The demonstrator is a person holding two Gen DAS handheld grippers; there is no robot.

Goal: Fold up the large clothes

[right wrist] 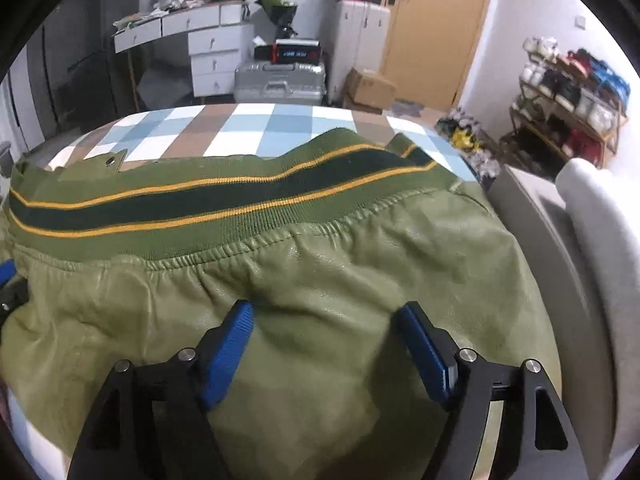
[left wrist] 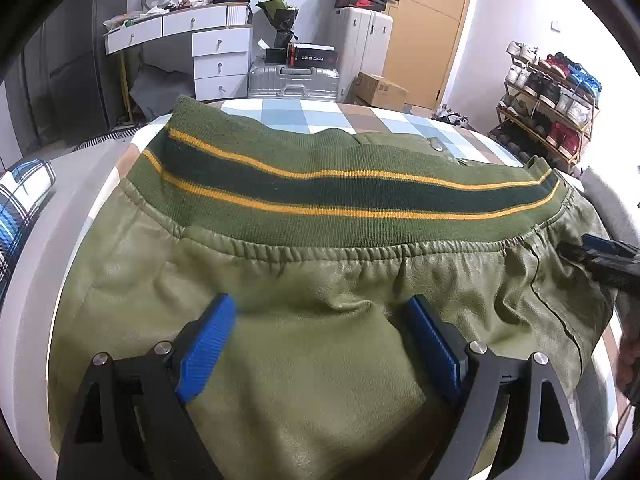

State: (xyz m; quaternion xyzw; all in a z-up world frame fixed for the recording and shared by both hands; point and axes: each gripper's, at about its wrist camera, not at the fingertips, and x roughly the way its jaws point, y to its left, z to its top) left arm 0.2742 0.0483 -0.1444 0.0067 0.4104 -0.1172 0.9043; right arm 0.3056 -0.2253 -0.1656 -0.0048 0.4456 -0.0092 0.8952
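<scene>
An olive green leather jacket lies spread on the checked bed cover. Its ribbed hem, dark green with yellow stripes, runs across the far side. My left gripper hovers over the leather just short of the hem, open, its blue pads wide apart and nothing pinched. In the left wrist view the right gripper shows at the jacket's right edge. In the right wrist view, my right gripper is open over the jacket, near the hem. The left gripper's blue tip peeks in at the left.
A plaid pillow lies left of the bed and a pale grey cushion on the right. Beyond the bed stand white drawers, a silver suitcase, a cardboard box, a wooden door and a shoe rack.
</scene>
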